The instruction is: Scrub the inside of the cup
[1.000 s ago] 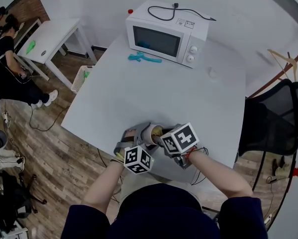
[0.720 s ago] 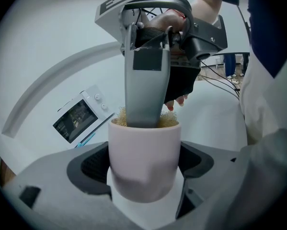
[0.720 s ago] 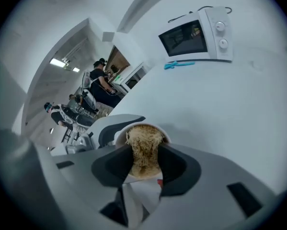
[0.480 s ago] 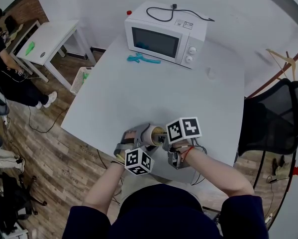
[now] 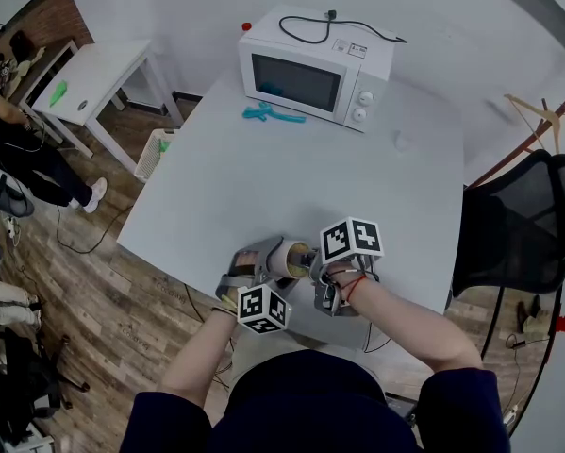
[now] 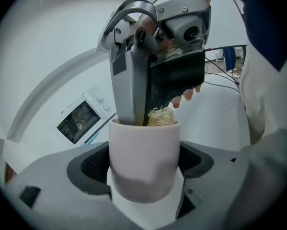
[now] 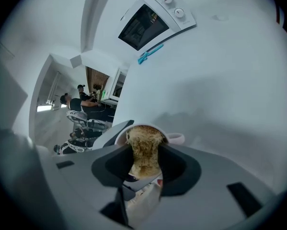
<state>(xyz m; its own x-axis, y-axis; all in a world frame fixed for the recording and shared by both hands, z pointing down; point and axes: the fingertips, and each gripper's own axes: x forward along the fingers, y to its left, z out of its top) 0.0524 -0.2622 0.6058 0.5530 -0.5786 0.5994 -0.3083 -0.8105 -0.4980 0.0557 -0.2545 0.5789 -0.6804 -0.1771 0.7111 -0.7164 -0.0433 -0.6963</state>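
1. Cup (image 5: 284, 256): a smooth, pale, round-walled mug, gripped from both sides by the left gripper (image 5: 259, 264). It is held above the near edge of the table (image 5: 310, 177).
2. In the left gripper view the dark padded jaws press on opposite sides of the cup (image 6: 143, 150), which fills the gap of the left gripper (image 6: 144, 174). The rim is a clean circle at the top.
3. The cup's mouth faces the right gripper (image 5: 312, 264), just to its right in the head view.
4. The right gripper (image 7: 144, 169) pinches a scrubber (image 7: 144, 152), a tan, coarse, fibrous wad. Its jaws are closed tight on the wad's near end.
5. The scrubber's far end sits inside the cup's mouth. In the left gripper view the scrubber (image 6: 161, 116) shows as a frayed tuft just above the rim, beside the grey flat finger of the right gripper (image 6: 155, 80), which also dips into the cup.
6. A small looped handle (image 7: 177, 139) sticks out at the right of the rim in the right gripper view.
7. Table: a matte, pale grey, rectangular top.
8. At its far side stands a white boxy microwave (image 5: 315, 64) with a dark window, two round knobs and a black cord (image 5: 329, 26) on top.
9. A teal tool (image 5: 273, 113) lies just in front of the microwave.
10. A black mesh chair (image 5: 523, 225) stands to the right of the table, and a small white table (image 5: 93, 74) stands at the far left on wood flooring.
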